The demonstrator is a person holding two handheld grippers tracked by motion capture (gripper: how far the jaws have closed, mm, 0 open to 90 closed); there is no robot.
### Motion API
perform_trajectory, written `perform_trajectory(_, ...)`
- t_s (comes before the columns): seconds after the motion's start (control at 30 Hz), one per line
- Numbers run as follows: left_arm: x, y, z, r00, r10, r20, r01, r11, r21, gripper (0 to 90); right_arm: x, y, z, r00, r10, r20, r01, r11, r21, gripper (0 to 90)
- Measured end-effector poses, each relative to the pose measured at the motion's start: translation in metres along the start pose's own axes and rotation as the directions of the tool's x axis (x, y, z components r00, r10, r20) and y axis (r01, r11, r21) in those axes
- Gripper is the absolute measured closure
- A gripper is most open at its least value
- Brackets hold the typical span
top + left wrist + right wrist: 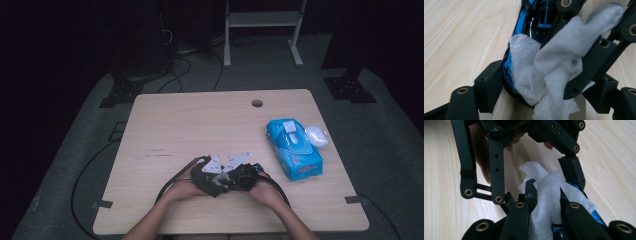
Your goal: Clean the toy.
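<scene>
Left claw (220, 181): clamped around blue-black object (534, 22) and white wipe (554, 65), near worktop (200, 125) front edge.
Right claw (235, 177): pinching same wipe.

High view: dim room, dark surround, wooden table (200, 130) evenly lit from above, soft and low-contrast, slightly grainy. Gripper views: brighter, diffuse light, soft shadows under black linkages. White wipe (554, 67) near overexposed, texture still readable. Nearest linkage parts blurred; far table grain soft.

A pale wooden table (200, 125) stands on grey carpet (390, 140) (dark surroundings).
</scene>
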State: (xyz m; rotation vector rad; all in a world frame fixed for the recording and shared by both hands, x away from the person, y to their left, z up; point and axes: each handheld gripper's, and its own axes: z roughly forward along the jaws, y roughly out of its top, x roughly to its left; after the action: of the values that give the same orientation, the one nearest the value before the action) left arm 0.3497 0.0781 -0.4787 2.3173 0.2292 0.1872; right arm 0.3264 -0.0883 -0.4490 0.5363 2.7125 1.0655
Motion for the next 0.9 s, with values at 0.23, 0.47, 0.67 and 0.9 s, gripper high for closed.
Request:
perform_trajectory(0.23,-0.001,0.001,0.001,1.0,-0.003,-0.003,0.003,1.0,0.003,24.5,-0.018,-0.015,-0.022,0.9938,0.09,0.065,-0.089,0.996,-0.025,79.4)
perform_trajectory(0.47,-0.001,0.001,0.0,1.0,-0.009,0.0,0.009,1.0,0.003,24.6,0.0,-0.006,-0.004,0.9992,0.016,0.038,-0.015,1.0,-0.01,79.4)
perform_trajectory(0.67,0.0,0.001,0.0,1.0,-0.005,0.002,0.005,0.9999,0.01,24.3,-0.011,-0.013,-0.019,0.9944,0.075,0.074,-0.074,0.997,-0.02,79.4)
perform_trajectory(0.9,0.001,0.001,0.002,0.9991,-0.042,0.008,0.042,0.9991,0.01,22.6,-0.013,-0.009,-0.015,0.9946,0.061,0.084,-0.061,0.998,-0.012,79.4)
